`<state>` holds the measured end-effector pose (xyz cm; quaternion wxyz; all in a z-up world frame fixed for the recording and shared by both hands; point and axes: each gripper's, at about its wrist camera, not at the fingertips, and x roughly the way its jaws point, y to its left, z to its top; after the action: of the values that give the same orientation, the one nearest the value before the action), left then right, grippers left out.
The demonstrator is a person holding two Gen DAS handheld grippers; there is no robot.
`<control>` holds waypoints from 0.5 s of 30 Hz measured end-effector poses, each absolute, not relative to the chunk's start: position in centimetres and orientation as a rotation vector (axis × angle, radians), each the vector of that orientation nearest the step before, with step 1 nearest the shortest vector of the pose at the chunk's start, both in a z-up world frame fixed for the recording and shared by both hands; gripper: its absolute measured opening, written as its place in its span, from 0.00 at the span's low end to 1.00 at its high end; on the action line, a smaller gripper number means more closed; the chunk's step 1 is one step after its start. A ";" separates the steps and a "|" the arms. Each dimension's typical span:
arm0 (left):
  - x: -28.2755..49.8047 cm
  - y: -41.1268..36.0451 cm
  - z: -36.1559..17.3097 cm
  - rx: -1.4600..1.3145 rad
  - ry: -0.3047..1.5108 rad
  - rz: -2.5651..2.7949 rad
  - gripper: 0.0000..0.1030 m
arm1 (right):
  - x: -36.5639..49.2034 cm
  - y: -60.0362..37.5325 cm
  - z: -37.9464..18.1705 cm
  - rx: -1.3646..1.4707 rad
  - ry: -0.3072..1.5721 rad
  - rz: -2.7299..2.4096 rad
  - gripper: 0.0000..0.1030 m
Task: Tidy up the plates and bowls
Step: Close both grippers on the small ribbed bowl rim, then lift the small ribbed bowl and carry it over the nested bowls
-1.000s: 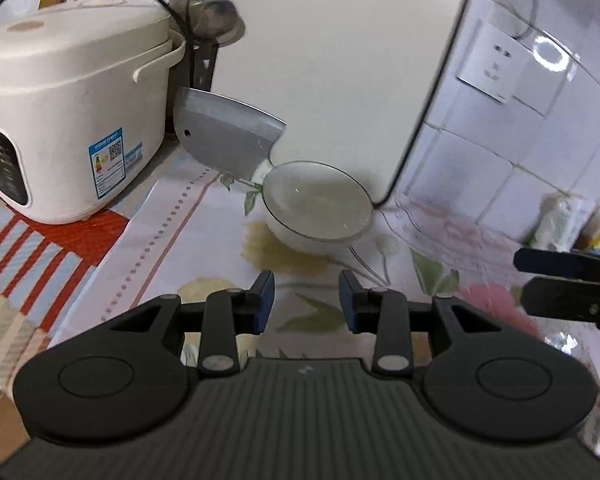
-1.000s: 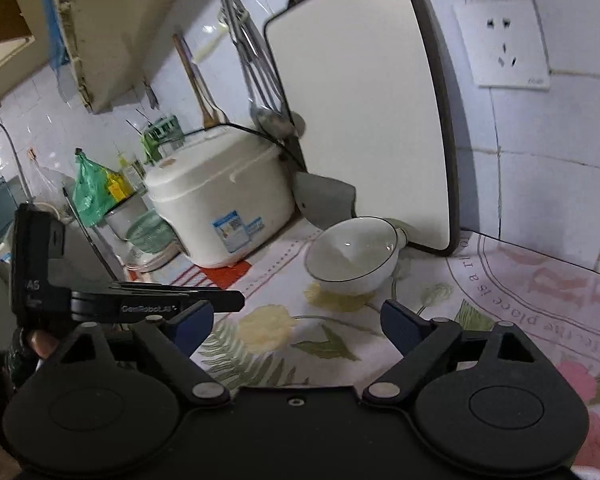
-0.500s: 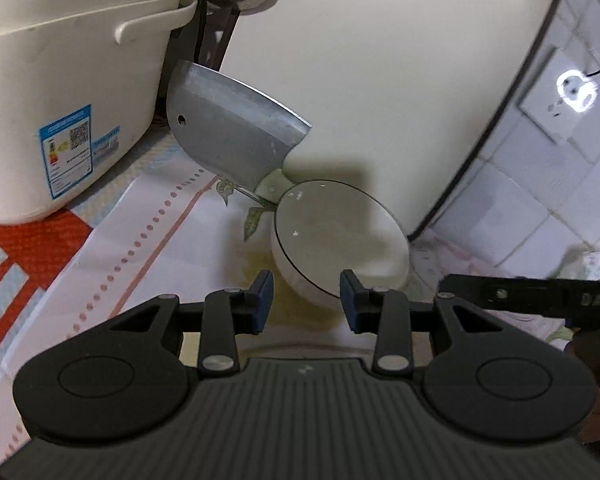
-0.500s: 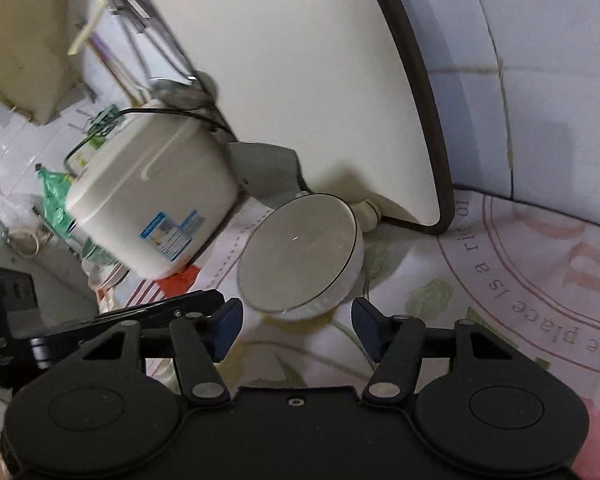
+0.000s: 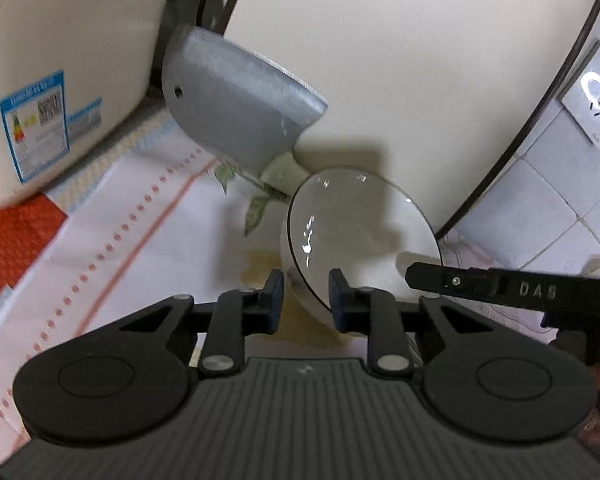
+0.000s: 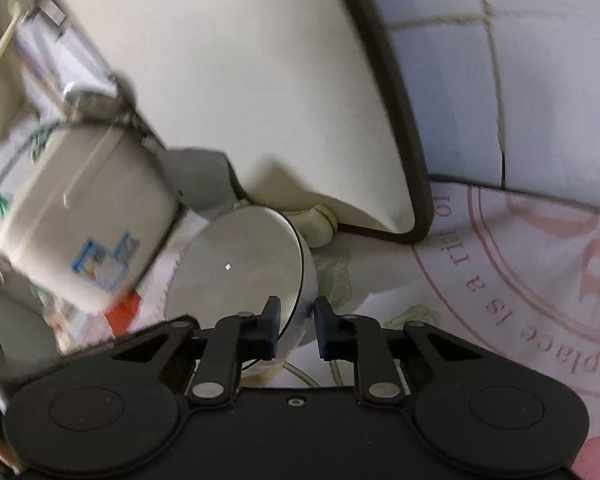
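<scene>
Your left hand-held gripper (image 5: 305, 298) and right hand-held gripper (image 6: 296, 327) each straddle the white bowl's (image 5: 360, 232) rim at frame centre, jaws narrowed but apparently not clamped, sharing the lift off the worktop (image 5: 132, 248).

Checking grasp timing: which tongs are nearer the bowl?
Too close to call. Left tongs straddle the bowl rim on its near side; right tongs straddle its right rim.
</scene>
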<state>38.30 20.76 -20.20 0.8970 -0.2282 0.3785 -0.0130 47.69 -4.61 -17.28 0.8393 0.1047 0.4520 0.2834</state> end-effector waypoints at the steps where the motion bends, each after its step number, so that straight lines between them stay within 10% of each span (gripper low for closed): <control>1: 38.2 20.5 -20.3 -0.465 0.782 -0.015 0.21 | 47.5 -4.4 -17.2 0.197 0.948 0.598 0.20; 15: 37.9 19.5 -19.3 -0.480 0.840 -0.008 0.21 | 47.8 -5.0 -18.2 0.251 0.978 0.555 0.17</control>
<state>37.86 19.51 -19.32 0.8852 -0.2307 0.4040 -0.0037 47.79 -5.02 -18.19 0.8385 0.1189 0.4625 0.2625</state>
